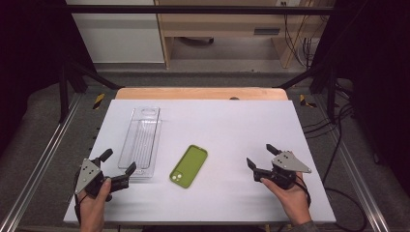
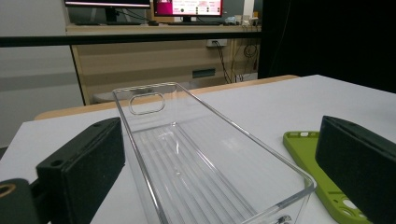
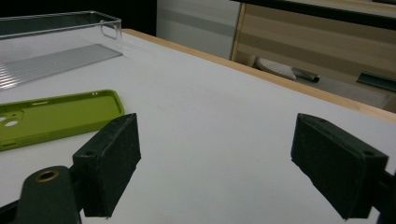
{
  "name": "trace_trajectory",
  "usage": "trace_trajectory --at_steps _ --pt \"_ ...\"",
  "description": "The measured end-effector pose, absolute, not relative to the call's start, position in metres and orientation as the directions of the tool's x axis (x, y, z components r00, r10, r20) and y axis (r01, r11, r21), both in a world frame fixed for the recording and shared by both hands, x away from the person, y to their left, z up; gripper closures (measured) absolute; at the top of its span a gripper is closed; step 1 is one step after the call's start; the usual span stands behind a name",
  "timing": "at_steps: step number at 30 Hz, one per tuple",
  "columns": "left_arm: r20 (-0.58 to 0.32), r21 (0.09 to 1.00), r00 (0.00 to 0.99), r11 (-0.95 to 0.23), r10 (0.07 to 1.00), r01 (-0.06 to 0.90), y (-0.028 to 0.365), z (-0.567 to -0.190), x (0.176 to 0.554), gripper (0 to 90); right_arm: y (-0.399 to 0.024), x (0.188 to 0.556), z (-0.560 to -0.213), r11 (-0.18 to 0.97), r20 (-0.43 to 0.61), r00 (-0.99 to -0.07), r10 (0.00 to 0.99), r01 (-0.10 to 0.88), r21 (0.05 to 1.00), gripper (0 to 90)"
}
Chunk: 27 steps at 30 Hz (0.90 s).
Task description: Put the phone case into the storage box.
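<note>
Green phone case (image 1: pixel 189 166) lies flat, hollow side up, mid-surface just right of the clear tray (image 1: pixel 142 141): likely light, bendy, low-rimmed; pinch a long edge. Left claw (image 1: pixel 117 163) and right claw (image 1: pixel 260 154) gape empty.

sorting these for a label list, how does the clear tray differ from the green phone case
The clear plastic tray is see-through, while the green phone case is solid lime green. The tray is longer and has tall walls with a handle cutout; the case is shorter and shallow with camera holes. The tray lies straight up the table, the case slants. Both rest open side up on the white table.
</note>
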<state>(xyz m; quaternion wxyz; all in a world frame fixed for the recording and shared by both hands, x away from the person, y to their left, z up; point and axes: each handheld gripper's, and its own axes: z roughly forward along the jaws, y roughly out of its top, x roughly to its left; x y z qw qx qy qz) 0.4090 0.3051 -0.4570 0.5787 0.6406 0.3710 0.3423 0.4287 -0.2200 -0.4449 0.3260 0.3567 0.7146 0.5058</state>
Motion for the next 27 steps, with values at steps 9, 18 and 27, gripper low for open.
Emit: trace_trajectory --at_steps 9,18,27 --pt "0.013 0.995 0.488 -0.060 0.873 0.081 0.305 -0.457 0.409 1.2 -0.204 0.443 -0.425 0.286 -0.134 -0.574 0.808 0.183 0.940 21.3" --pt "0.006 0.995 0.484 -0.051 0.875 0.081 0.307 -0.457 0.409 1.2 -0.186 0.460 -0.408 0.303 -0.123 -0.607 0.785 0.203 0.931 20.7" --pt "0.005 0.996 0.482 -0.050 0.876 0.080 0.308 -0.457 0.409 1.2 -0.169 0.476 -0.401 0.325 -0.113 -0.635 0.764 0.228 0.918 23.1"
